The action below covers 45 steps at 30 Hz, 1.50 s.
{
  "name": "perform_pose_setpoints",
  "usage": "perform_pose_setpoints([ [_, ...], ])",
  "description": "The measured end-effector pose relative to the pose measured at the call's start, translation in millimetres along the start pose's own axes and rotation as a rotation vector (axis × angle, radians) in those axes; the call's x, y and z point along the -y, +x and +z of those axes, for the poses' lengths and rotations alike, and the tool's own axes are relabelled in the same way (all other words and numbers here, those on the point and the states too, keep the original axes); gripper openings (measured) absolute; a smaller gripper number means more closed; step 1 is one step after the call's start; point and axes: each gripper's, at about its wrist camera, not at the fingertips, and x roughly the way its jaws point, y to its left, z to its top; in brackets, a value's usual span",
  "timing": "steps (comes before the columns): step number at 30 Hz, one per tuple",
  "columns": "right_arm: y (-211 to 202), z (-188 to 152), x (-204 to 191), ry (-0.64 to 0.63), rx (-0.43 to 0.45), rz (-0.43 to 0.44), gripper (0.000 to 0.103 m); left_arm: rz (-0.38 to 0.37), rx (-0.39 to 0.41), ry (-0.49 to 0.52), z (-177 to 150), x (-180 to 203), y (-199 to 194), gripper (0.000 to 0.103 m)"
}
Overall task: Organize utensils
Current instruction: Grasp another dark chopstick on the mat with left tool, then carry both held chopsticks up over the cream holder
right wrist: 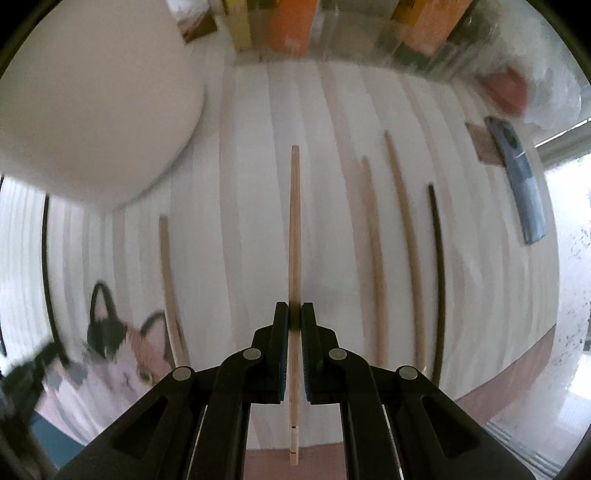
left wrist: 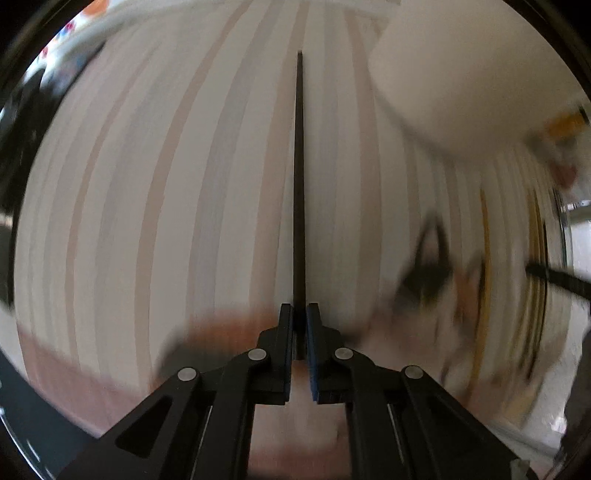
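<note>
My left gripper (left wrist: 299, 309) is shut on a black chopstick (left wrist: 299, 177) that points straight ahead over the white striped tabletop (left wrist: 147, 184); that view is smeared by motion. My right gripper (right wrist: 294, 308) is shut on a light wooden chopstick (right wrist: 294, 221), which runs between its pads and sticks out behind them. On the table to the right of it lie two wooden chopsticks (right wrist: 373, 251) (right wrist: 404, 240) and a black chopstick (right wrist: 437, 266). Another wooden chopstick (right wrist: 168, 288) lies to the left.
A large white rounded container (right wrist: 99, 107) stands at the upper left of the right wrist view and upper right of the left wrist view (left wrist: 469, 74). A cat-print item (right wrist: 122, 343) lies at lower left. A blue flat object (right wrist: 519, 177) and orange boxes (right wrist: 291, 26) sit along the far side.
</note>
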Motion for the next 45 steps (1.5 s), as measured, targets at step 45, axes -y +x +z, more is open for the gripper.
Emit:
perform_pose_setpoints([
  [45,-93.7,-16.3,13.2,-0.017,0.278,0.121,0.007,0.074,0.318,0.048,2.1,97.6,-116.7,0.003],
])
